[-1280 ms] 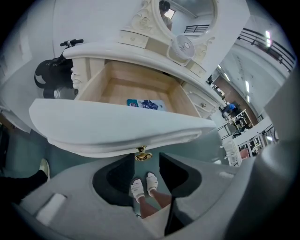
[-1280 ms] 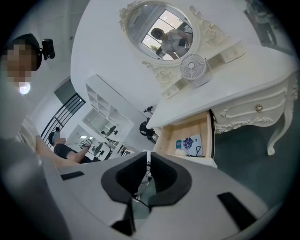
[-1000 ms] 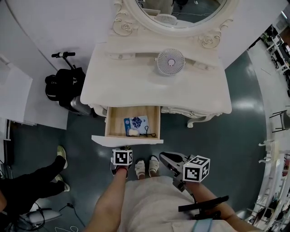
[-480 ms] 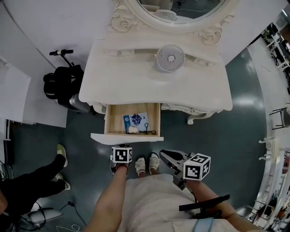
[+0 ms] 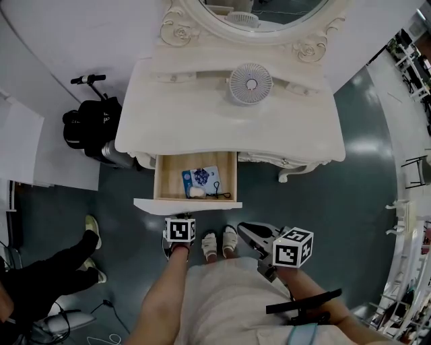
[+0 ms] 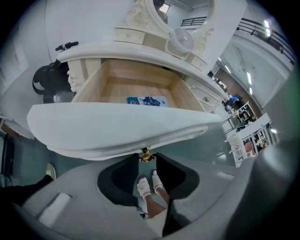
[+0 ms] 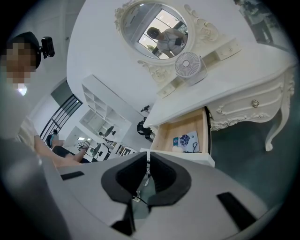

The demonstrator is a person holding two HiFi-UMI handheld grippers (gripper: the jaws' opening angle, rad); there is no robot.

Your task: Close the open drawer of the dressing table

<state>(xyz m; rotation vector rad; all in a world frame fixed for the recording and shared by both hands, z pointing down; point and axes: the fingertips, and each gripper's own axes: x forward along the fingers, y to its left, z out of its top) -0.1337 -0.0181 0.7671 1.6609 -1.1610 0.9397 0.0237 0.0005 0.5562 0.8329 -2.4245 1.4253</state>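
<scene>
The white dressing table [image 5: 202,128] has its left drawer [image 5: 161,182] pulled out, wooden inside, with a blue packet [image 5: 201,179], a small white thing and a black cable in it. My left gripper [image 5: 182,221] is at the drawer's white front [image 6: 117,126], below its lower edge. Its jaws have just been closing, and the pads now press on the small brass knob [image 6: 146,156] between their tips. My right gripper [image 5: 244,230] hangs off to the right of the drawer, apart from it. In the right gripper view its jaws [image 7: 147,157] stand together with nothing between them.
A round white fan [image 5: 250,84] stands on the tabletop under the oval mirror [image 5: 269,13]. A black bag [image 5: 93,124] and a scooter sit left of the table. Another person's legs [image 5: 47,266] are at the lower left. My feet in white shoes [image 5: 219,244] are between the grippers.
The head view has drifted a little, so the table sits slightly higher in the picture. The drawer stays as far out as before, and both grippers keep their places.
</scene>
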